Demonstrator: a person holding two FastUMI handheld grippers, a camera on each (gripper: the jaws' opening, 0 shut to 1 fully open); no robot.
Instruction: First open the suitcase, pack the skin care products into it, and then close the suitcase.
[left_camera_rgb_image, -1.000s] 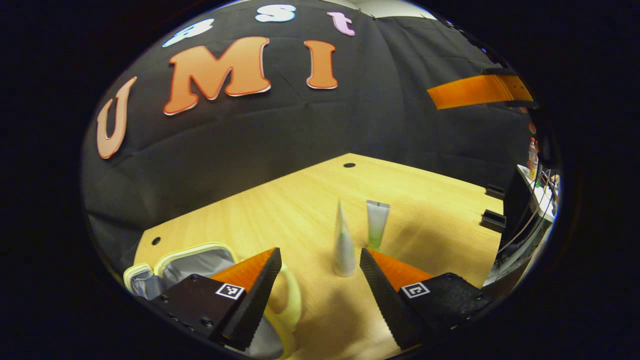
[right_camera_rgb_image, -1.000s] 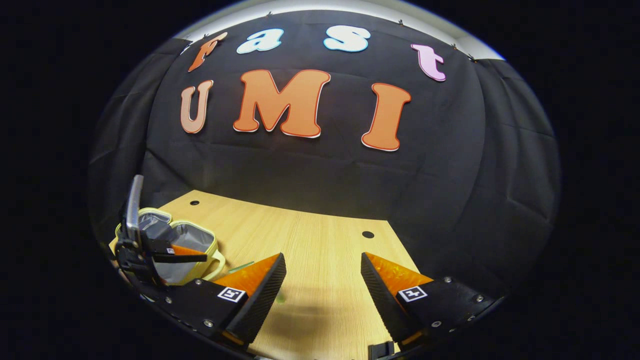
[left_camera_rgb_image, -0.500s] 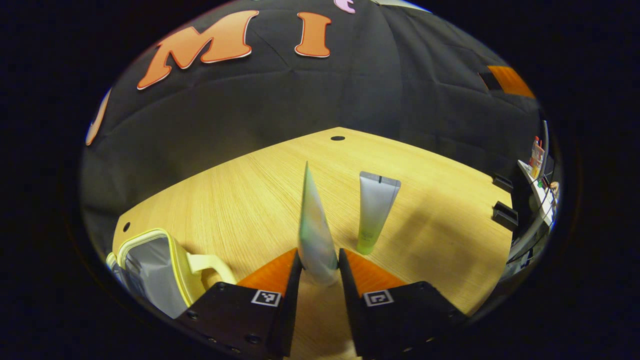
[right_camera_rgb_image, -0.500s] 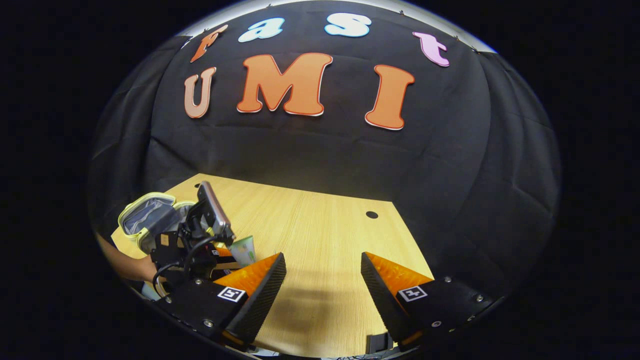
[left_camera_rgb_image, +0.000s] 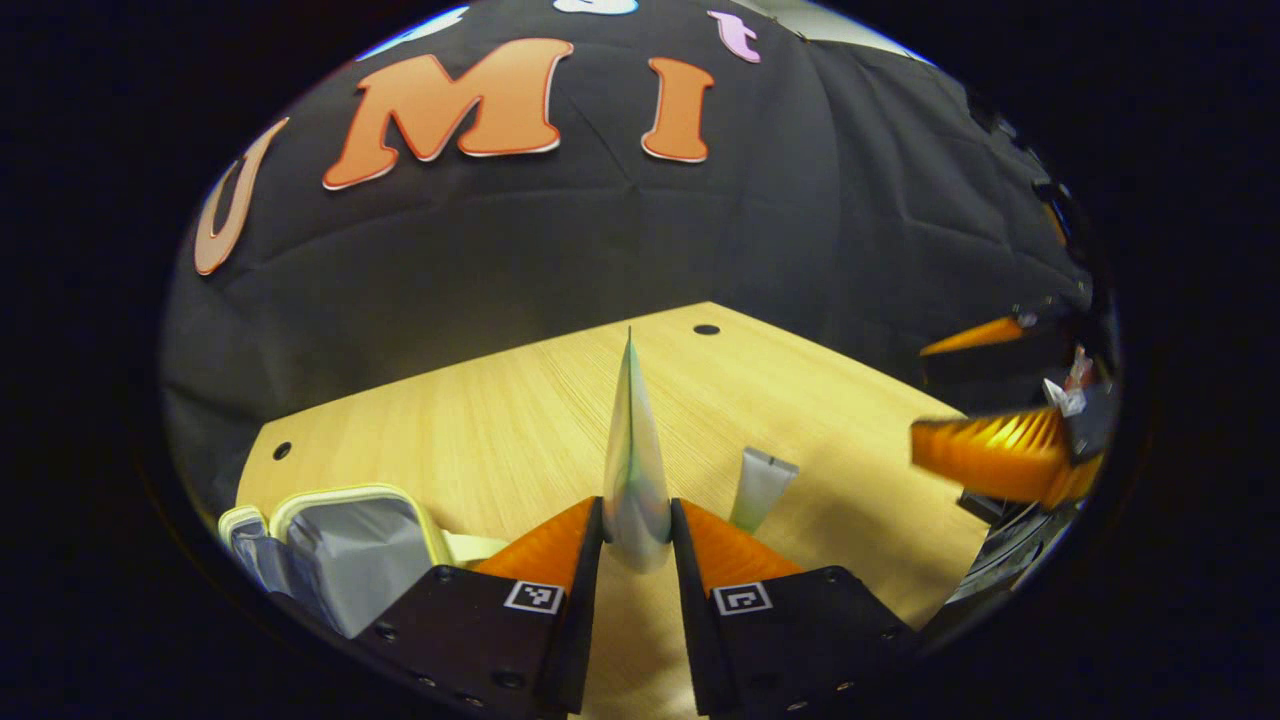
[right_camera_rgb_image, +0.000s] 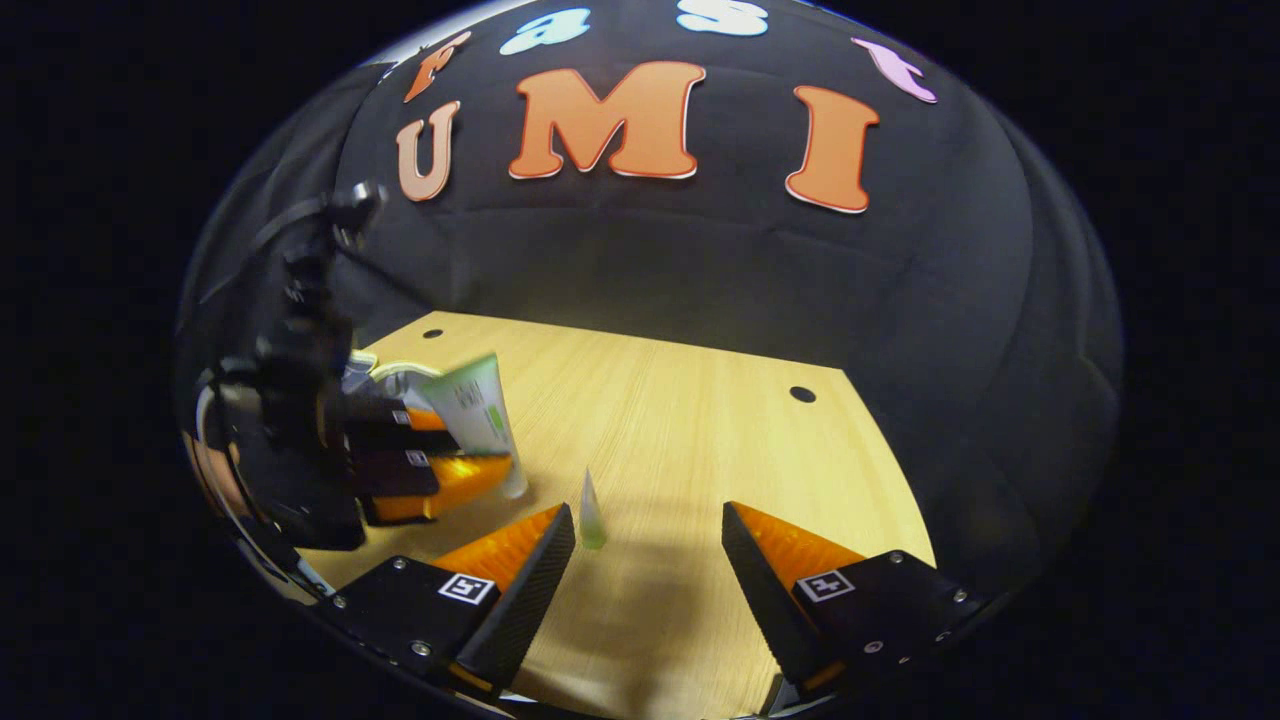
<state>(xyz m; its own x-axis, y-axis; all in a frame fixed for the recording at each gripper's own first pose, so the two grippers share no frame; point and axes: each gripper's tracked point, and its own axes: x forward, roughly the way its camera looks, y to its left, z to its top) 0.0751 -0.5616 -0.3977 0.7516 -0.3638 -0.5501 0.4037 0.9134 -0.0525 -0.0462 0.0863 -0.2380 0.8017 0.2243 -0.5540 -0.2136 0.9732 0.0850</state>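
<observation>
The first skin care tube (left_camera_rgb_image: 634, 470) is pinched between your left tongs (left_camera_rgb_image: 636, 530), upright, and seems lifted off the counter (left_camera_rgb_image: 480, 440). The second tube (left_camera_rgb_image: 760, 488) stands on the counter just past the right finger of these tongs; in the right gripper view it stands just ahead of the left finger of your right tongs (right_camera_rgb_image: 648, 545), which are spread and empty. The suitcase (left_camera_rgb_image: 350, 545) lies open to the left of the left tongs (its grey lining shows). So opening is done. Packing has only begun, I think: both tubes must go in, then you close it.
</observation>
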